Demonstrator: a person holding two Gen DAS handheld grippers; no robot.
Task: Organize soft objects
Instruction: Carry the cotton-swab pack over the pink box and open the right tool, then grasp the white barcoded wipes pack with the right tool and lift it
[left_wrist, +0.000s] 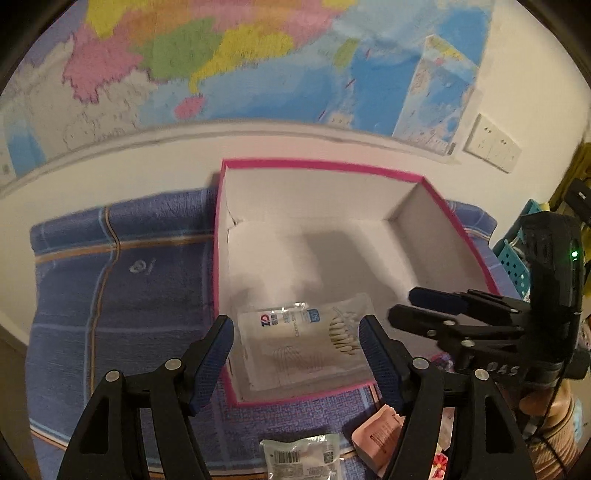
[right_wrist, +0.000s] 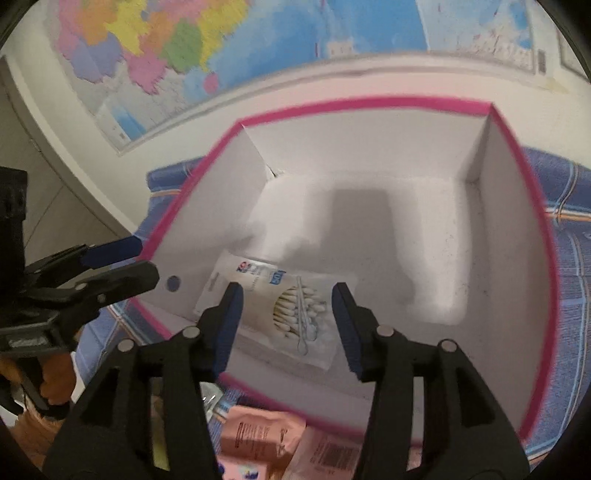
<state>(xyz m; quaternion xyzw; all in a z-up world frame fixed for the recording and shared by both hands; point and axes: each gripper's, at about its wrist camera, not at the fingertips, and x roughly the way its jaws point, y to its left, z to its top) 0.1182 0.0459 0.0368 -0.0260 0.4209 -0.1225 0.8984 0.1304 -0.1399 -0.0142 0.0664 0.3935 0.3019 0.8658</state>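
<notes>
A white box with a pink rim (left_wrist: 317, 162) (right_wrist: 369, 101) stands on a blue towel (left_wrist: 110, 295). A clear packet of cotton swabs (left_wrist: 303, 343) (right_wrist: 280, 306) lies flat on the box floor near its front left corner. My right gripper (right_wrist: 287, 291) (left_wrist: 400, 304) hovers over that packet, open, with its pads standing clear on either side. My left gripper (left_wrist: 295, 325) (right_wrist: 147, 258) is open and holds nothing, just above the box's near left corner. A pink packet (left_wrist: 376, 432) (right_wrist: 258, 428) and a clear barcoded packet (left_wrist: 303, 458) lie on the towel in front of the box.
A map (left_wrist: 221, 55) covers the wall right behind the box. A wall socket (left_wrist: 491, 142) sits at the right. A teal perforated basket (left_wrist: 513, 254) stands to the right of the towel. More pink wrapped packets (right_wrist: 325, 454) lie near the front edge.
</notes>
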